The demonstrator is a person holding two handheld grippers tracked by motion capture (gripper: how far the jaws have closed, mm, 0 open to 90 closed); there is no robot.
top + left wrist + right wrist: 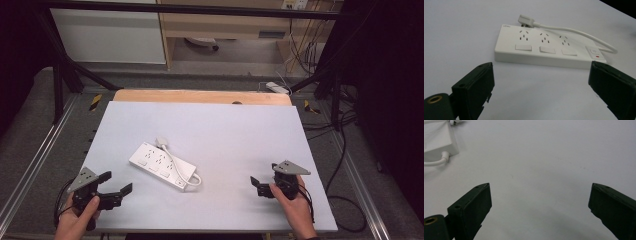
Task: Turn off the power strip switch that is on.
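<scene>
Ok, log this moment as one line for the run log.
left gripper: open, empty | right gripper: open, empty | power strip: flat on table, untouched, between the grippers | plug: lying beside strip, not inserted

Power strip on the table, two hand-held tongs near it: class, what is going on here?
A person holds tongs in each hand over a white-covered table. A white power strip lies flat between them, its cable looped back over it and the plug resting at its far end. The left tongs point at the strip, jaws wide open and apart from it. The right tongs are open too, holding nothing. Nothing has been gripped.
</scene>
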